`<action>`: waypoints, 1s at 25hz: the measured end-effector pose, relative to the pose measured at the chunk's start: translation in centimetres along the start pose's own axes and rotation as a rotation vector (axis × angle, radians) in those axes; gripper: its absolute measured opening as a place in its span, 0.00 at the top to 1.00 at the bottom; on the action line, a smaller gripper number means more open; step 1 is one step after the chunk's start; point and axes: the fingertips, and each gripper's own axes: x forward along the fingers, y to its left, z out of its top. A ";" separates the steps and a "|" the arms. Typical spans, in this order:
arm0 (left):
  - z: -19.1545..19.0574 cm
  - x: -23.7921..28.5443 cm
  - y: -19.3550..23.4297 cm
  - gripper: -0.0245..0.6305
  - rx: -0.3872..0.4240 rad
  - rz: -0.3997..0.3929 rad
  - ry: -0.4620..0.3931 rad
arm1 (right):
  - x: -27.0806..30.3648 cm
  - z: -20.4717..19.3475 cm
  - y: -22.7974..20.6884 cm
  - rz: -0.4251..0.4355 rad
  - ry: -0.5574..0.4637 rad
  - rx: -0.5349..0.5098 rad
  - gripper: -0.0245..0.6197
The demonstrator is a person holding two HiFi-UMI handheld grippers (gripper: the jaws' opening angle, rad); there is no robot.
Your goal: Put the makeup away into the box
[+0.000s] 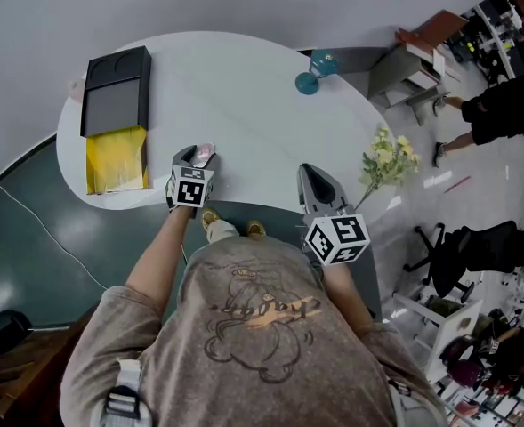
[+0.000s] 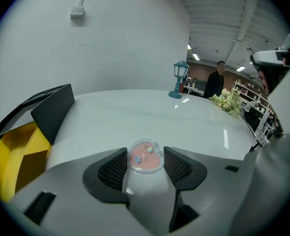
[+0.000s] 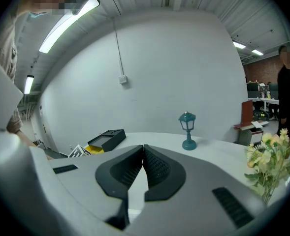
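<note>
Left gripper point(image 1: 197, 158) clamps a round pink makeup compact point(image 2: 145, 157) at the table's point(image 1: 244, 87) near edge. Right gripper point(image 3: 144, 149) is closed on nothing, beside it. Box point(image 1: 116, 105) sits open, far left on the table.

Head view steeply down over table point(image 1: 244, 78); gripper views low over it, facing wall point(image 2: 125, 38); all share box point(image 1: 116, 92).

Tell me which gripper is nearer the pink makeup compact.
Left. The left gripper has the compact between its jaws, pads against its sides. The right gripper, shut and empty, sits off to the compact's right at the table's near edge.
</note>
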 end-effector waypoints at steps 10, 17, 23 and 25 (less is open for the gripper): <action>3.0 -1.5 0.7 0.58 -0.018 0.023 -0.088 | 0.7 0.0 0.3 0.029 0.003 -0.003 0.96; 6.3 -4.2 1.6 0.58 -0.047 0.034 -0.183 | 2.1 0.1 1.0 0.068 0.008 -0.006 0.95; 9.6 -7.4 1.7 0.58 -0.082 0.032 -0.267 | 3.2 0.5 1.7 0.110 0.006 -0.005 0.95; 10.5 -8.3 1.8 0.58 -0.088 0.027 -0.292 | 3.7 0.7 1.9 0.124 0.006 -0.005 0.96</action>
